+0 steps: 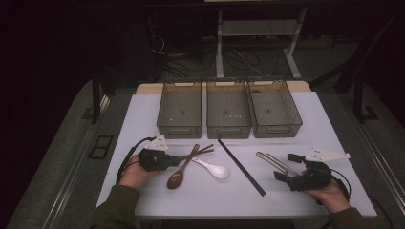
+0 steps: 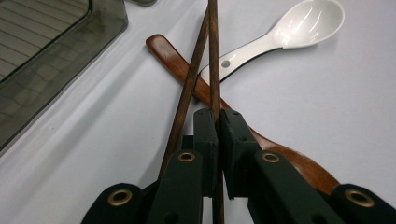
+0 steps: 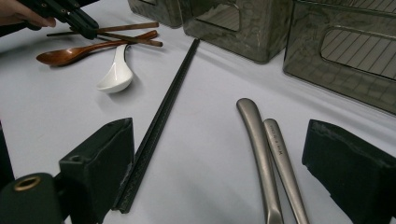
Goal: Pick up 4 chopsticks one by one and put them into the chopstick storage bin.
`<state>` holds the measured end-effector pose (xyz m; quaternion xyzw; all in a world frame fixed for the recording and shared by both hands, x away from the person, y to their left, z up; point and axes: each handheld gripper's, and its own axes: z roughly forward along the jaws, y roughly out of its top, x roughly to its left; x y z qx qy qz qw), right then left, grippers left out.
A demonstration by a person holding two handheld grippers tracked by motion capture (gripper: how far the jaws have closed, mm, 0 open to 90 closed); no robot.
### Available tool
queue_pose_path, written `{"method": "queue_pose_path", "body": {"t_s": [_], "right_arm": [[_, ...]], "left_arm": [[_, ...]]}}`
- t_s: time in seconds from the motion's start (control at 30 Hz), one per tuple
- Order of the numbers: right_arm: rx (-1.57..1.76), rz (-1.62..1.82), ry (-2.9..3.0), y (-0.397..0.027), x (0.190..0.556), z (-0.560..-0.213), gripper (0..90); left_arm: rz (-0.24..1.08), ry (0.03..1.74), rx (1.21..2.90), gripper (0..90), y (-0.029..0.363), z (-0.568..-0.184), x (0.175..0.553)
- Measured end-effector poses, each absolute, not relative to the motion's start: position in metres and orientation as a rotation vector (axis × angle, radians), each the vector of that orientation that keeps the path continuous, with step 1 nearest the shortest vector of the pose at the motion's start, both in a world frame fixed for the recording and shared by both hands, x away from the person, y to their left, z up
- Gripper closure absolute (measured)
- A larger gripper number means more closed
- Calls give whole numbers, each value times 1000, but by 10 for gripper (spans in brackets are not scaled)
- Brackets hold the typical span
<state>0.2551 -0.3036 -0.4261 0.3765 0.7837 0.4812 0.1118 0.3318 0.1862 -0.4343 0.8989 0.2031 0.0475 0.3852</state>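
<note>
Step in hand: pick-up of the brown wooden chopsticks (image 2: 212, 56), likely for sorting cutlery into the bins. The left gripper (image 2: 218, 123) has its jaws pinched tight on one chopstick of the pair; the second stick runs just beside the left jaw, outside the pinch as far as I can tell. Both sticks lie across the handle of the wooden spoon (image 2: 196, 86), with the white ceramic spoon (image 2: 299, 28) just beyond, its handle tip touching the wooden one.

The right gripper (image 3: 217, 163) stands wide open, holding nothing, low over two metal handles (image 3: 266, 149) lying side by side between its jaws; the black chopsticks (image 3: 161, 116) pass by its left jaw.

Next move, my guess: lift straight up, check that both sticks come, avoid dragging the wooden spoon, then carry to a bin.

Surface: white tabletop (image 1: 296, 191), matte. Far edge holds three smoky see-through plastic bins (image 1: 228, 109) in a row, touching, all looking empty. Beyond: dark room, grey floor, white desk legs (image 1: 219, 43), loose cables.
</note>
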Motion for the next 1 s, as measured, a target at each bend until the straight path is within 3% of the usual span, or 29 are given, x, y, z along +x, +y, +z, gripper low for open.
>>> {"method": "queue_pose_path", "body": {"t_s": [1.0], "right_arm": [[1098,1334,2278,-298,255,-432,89]], "left_arm": [[123,653,2194,839,190,-420,328]]}}
